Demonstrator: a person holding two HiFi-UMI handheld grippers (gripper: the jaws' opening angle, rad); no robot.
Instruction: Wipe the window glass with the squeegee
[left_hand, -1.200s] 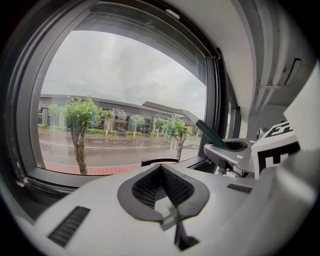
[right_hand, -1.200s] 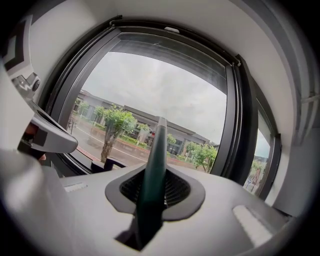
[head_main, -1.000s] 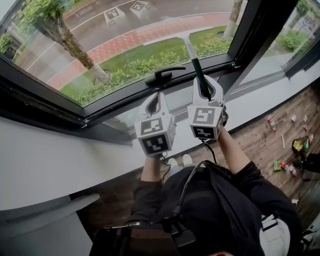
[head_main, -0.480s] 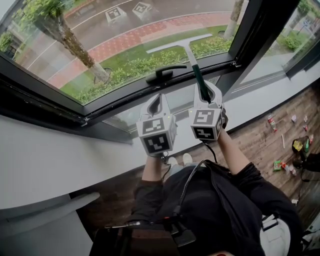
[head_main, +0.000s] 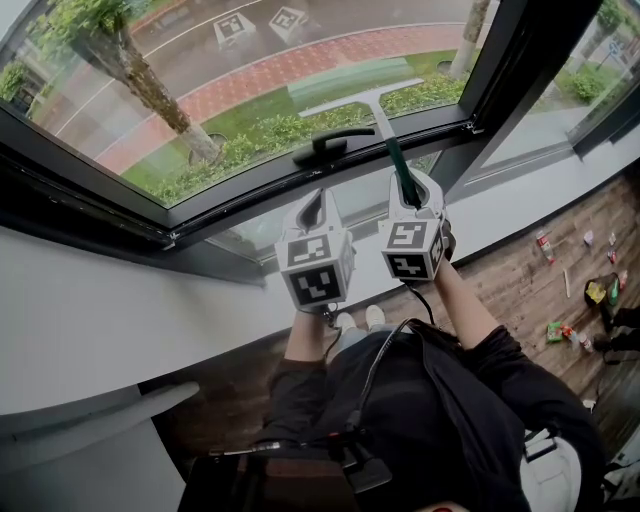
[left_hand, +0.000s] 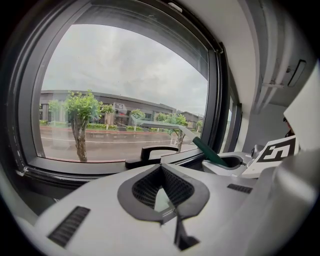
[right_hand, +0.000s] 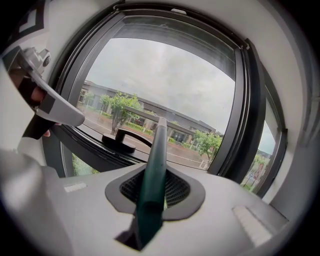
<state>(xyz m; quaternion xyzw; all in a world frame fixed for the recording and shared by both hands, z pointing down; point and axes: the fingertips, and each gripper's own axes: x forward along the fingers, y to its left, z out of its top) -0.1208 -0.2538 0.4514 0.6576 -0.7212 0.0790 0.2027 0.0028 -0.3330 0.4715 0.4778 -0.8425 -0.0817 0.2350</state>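
The squeegee (head_main: 397, 160) has a dark green handle and a pale T-shaped blade (head_main: 362, 98) lying against the window glass (head_main: 200, 70), just above the lower frame. My right gripper (head_main: 408, 185) is shut on the handle; in the right gripper view the squeegee handle (right_hand: 152, 170) runs up out of the right gripper (right_hand: 151, 192) toward the glass. My left gripper (head_main: 313, 200) hovers just left of it, shut and holding nothing. In the left gripper view the left gripper (left_hand: 165, 197) points at the sill, with the squeegee (left_hand: 209, 151) to its right.
A black window handle (head_main: 330, 146) sits on the lower frame right beside the squeegee blade. A thick black mullion (head_main: 505, 60) bounds the pane on the right. A white sill (head_main: 100, 300) runs below. Small litter (head_main: 556, 330) lies on the wooden floor at right.
The squeegee blade has slid down the glass toward the lower frame. The left gripper drifted slightly right and stayed shut.
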